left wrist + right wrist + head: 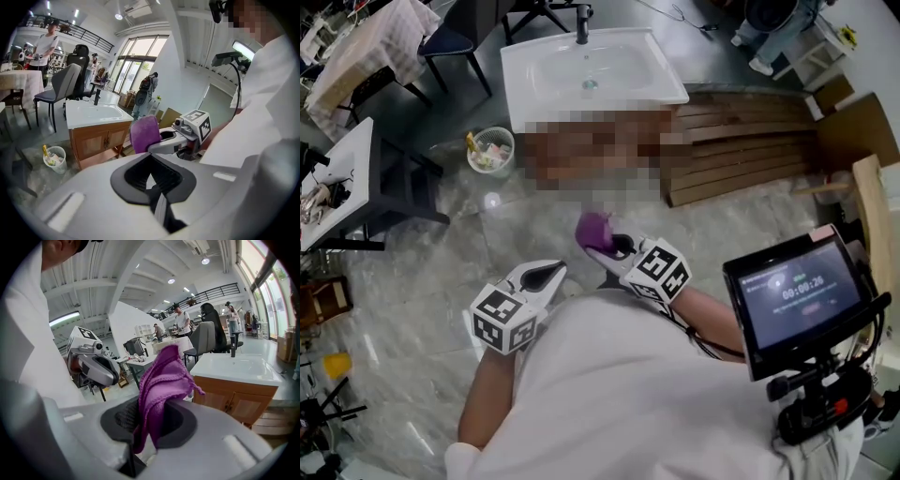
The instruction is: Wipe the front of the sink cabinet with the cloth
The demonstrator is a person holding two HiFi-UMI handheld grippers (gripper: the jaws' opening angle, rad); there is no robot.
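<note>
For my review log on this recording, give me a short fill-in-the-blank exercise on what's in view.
The right gripper has its jaws clamped on a purple knitted ____.
The left gripper has its jaws shut, holding ____.
The white sink basin sits on a ____ cabinet.
Missing words: cloth; nothing; wooden.

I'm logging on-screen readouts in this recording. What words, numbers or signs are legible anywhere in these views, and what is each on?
"00:00:26": large digits on the black-framed monitor screen at the right of the head view.
The smaller lines above and below those digits are too blurred to read.
The black-and-white marker cubes carry square patterns only, no letters.
Nothing else is legible in any view.
</note>
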